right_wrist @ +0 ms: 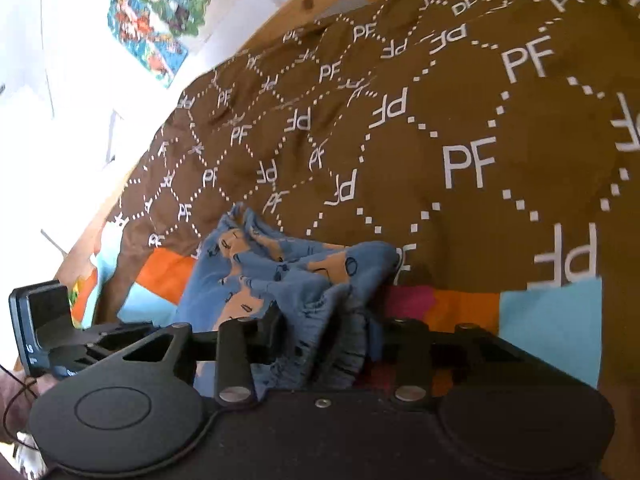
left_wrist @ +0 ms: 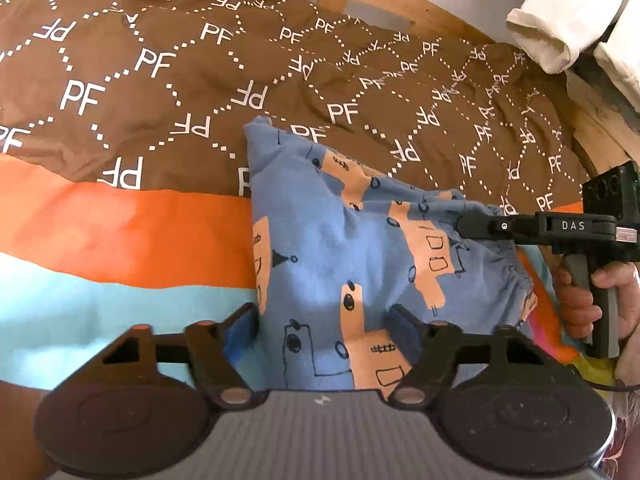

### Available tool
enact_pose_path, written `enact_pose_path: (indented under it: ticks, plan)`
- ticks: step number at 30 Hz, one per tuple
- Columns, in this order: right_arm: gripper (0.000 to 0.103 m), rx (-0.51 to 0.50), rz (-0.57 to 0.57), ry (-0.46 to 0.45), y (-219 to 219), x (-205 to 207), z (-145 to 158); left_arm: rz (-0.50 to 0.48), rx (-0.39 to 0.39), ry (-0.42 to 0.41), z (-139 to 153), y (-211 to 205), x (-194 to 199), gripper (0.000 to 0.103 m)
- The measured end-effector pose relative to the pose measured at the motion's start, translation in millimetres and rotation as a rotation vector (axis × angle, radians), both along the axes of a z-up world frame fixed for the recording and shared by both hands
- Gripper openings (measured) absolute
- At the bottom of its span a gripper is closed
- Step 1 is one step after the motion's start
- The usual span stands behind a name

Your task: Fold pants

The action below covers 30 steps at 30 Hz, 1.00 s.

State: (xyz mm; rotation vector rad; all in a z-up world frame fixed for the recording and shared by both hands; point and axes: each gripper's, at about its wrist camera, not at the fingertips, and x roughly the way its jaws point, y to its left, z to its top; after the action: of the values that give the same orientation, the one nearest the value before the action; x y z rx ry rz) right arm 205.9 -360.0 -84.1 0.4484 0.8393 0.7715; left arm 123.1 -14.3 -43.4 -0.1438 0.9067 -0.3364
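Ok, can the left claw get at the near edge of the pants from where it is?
Probably yes. The left claw is open with the pants already lying between its fingers, nothing over them. The right claw grips the waistband side, apart.

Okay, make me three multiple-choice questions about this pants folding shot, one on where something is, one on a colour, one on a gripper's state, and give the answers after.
1. Where do the pants lie?
A. on the patterned bedcover
B. on a wooden floor
C. in a basket

2. What is the main colour of the pants?
A. red
B. blue
C. white

3. How does the left gripper stand?
A. shut on the waistband
B. out of view
C. open, a finger on either side of the fabric

Answers:
1. A, brown and striped cover shows all round the pants.
2. B, blue cloth with orange shapes.
3. C, its fingers are spread apart, while the right gripper is the one that pinches the gathered edge.
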Motion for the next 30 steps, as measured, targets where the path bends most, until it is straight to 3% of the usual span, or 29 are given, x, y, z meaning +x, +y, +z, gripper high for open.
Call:
enact_pose_path:
  ticks: [7, 16, 20, 23, 30]
  plan:
    - [0.032, -0.025, -0.079, -0.052, 4.9, -14.2, 1.2, 0.008, 0.056, 0.009, 1.3, -6.4, -0.3, 0.050]
    - [0.024, -0.216, -0.096, -0.234, 31.7, -40.1, 20.0, 0.041, 0.091, 0.022, 8.1, -13.7, -3.8, 0.034]
    - [0.021, -0.302, -0.087, -0.340, 44.6, -54.5, 30.6, 0.048, 0.116, 0.016, 14.8, -19.9, -5.7, 0.020]
    - [0.020, -0.349, -0.082, -0.406, 50.3, -63.0, 36.3, 0.065, 0.117, 0.003, 21.8, -23.1, -8.4, 0.018]
    - [0.019, -0.416, -0.097, -0.593, 55.9, -74.5, 61.0, 0.035, 0.166, -0.174, 49.5, -40.0, -20.4, 0.017]
